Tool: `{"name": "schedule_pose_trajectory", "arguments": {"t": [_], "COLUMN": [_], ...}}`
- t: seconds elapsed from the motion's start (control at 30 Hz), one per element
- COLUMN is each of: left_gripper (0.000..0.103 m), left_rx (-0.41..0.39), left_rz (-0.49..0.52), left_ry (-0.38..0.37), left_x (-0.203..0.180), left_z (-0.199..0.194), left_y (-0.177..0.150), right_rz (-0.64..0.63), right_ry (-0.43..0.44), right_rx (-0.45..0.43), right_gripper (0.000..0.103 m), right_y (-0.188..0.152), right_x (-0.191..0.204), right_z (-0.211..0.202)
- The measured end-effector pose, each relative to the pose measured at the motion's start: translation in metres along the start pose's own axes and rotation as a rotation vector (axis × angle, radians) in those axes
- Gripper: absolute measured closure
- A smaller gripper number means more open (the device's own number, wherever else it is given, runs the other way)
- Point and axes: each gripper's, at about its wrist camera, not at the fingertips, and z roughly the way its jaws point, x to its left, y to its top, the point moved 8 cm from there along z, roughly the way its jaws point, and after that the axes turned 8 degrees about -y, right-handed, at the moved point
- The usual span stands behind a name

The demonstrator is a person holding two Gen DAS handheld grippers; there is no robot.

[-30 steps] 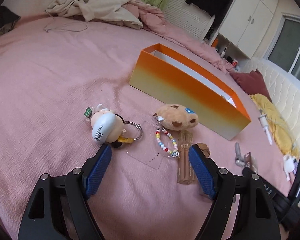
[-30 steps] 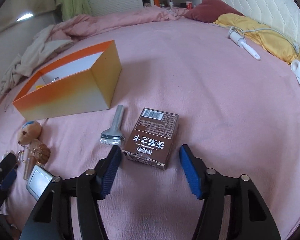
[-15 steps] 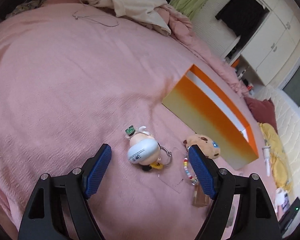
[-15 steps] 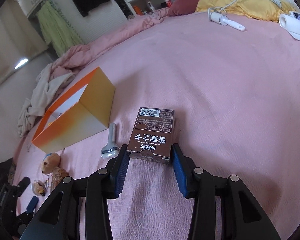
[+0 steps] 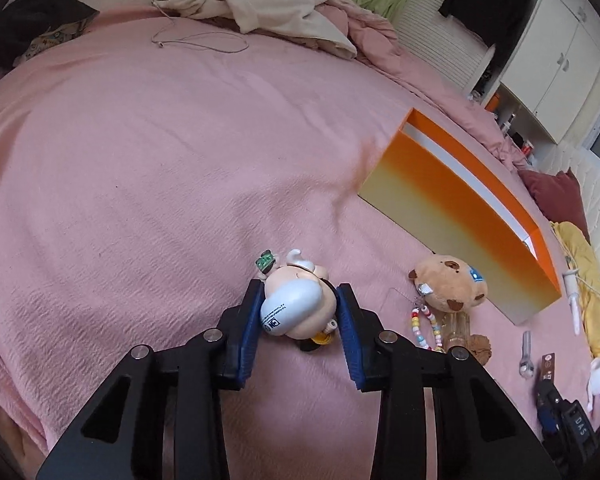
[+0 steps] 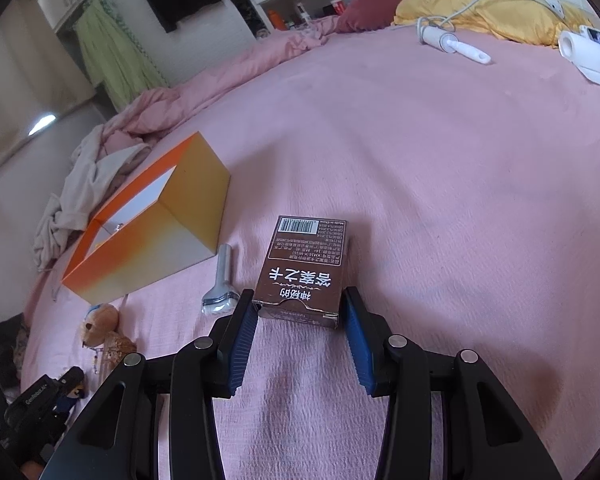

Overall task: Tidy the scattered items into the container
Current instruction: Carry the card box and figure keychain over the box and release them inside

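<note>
Left gripper [image 5: 300,312] pinches the figurine [image 5: 296,306] at lower centre, ready to carry. Right gripper [image 6: 298,314] clamps the card box [image 6: 306,268] by its near end. Orange box [image 5: 456,208], centre right, waits open-topped.

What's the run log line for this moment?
left gripper: shut on pig figure | right gripper: shut on brown card box | both on pink bed | orange container: open
</note>
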Motion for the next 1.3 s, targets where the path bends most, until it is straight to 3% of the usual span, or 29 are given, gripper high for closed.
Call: {"name": "schedule_pose_trajectory", "arguments": {"t": [0.2, 0.33, 0.73, 1.0, 1.17, 1.3], "left_gripper": [0.066, 0.066, 0.066, 0.066, 0.066, 0.062], "left_rx": [-0.023, -0.04, -0.084, -0.08, -0.031, 0.082], "left_rz": [0.0, -0.043, 0.203, 0.33, 0.423, 0.42], "left_ry": [-0.009, -0.064, -0.033, -0.041, -0.014, 0.018], "left_x": [-0.003, -0.012, -0.083, -0.132, -0.157, -0.155], "left_z": [-0.004, -0.008, -0.014, 0.005, 0.033, 0.063], "left_y": [0.0, -0.001, 0.043, 0.079, 0.098, 0.089], "right_rz": [0.033, 0.034, 0.029, -0.134, -0.186, -0.18], "right_ry": [0.031, 0.053, 0.135, 0.189, 0.216, 0.212], "right_rx": [-0.033, -0.065, -0.148, -0.182, -0.163, -0.11], "right_gripper": [0.062, 0.062, 0.063, 0.063, 0.062, 0.062], "right_y": [0.005, 0.014, 0.047, 0.085, 0.099, 0.089], "right_x": [-0.001, 0.005, 0.03, 0.103, 0.145, 0.153], "right_z": [-0.009, -0.018, -0.042, -0.038, -0.022, -0.003]}}
